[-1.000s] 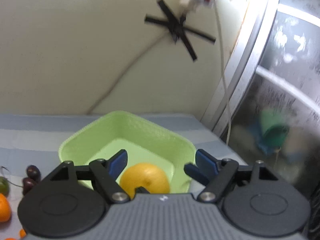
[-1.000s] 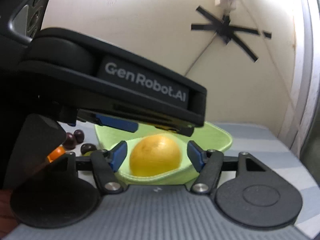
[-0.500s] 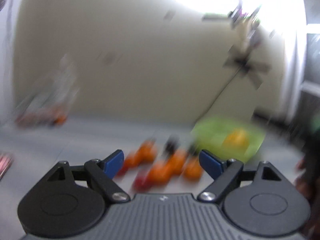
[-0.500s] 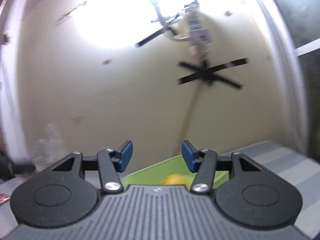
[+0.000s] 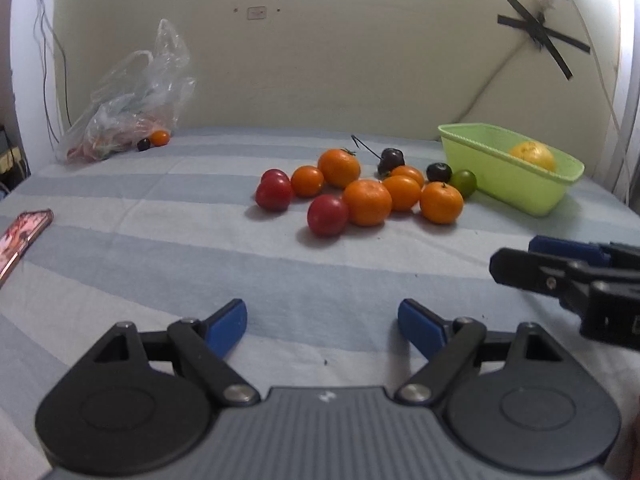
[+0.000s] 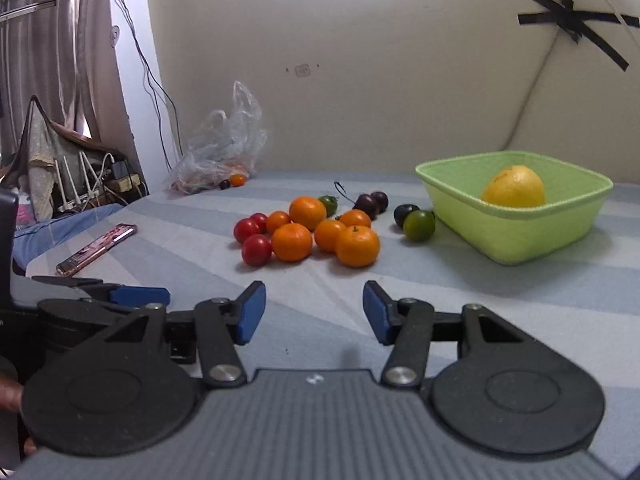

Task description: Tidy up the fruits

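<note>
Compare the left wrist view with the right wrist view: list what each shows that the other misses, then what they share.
Only the left wrist view shows the right gripper from the side, entering at the right edge.

Only the right wrist view shows the curtain, the white router with its cables, and a second green tomato behind the cluster.

Both show the green basket holding the yellow citrus, the loose oranges, red tomatoes, plastic bag, phone and striped cloth.

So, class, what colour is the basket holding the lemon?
Light green basket; the right wrist view shows it best.
</note>
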Action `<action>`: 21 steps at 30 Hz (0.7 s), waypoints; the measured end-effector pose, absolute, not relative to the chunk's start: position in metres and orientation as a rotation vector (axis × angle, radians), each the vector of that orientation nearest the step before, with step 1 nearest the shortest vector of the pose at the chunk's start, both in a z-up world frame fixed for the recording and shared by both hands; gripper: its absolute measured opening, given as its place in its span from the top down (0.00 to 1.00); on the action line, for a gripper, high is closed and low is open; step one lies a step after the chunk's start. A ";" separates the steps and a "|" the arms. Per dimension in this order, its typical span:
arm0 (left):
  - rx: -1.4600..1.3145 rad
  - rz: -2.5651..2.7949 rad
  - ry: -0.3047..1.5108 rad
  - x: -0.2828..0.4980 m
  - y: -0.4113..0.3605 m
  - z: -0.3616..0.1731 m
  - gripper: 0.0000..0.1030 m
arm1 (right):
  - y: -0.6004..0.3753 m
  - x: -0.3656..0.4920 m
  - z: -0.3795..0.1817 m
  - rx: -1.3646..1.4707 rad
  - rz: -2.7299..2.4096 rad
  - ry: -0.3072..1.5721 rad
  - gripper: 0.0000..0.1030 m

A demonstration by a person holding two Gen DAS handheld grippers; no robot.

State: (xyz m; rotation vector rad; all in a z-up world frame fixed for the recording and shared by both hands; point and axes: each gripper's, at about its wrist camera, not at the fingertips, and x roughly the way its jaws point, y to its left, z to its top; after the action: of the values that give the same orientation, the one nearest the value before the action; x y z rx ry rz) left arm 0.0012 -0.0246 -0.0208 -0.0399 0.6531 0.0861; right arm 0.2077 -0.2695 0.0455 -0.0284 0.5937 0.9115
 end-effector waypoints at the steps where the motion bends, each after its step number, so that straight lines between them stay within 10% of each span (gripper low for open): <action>1: -0.036 0.077 0.651 0.000 -0.025 -0.021 0.17 | -0.268 0.211 0.045 -0.027 0.903 0.605 0.45; 21: -0.106 -0.010 0.631 -0.006 -0.016 -0.020 0.13 | -0.283 0.166 0.039 -0.118 0.769 0.630 0.45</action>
State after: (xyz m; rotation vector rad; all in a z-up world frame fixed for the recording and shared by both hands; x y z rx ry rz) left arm -0.0060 -0.0160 -0.0197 -0.1059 0.6306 -0.0101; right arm 0.1656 -0.2829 0.0392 -0.1184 0.6301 0.7693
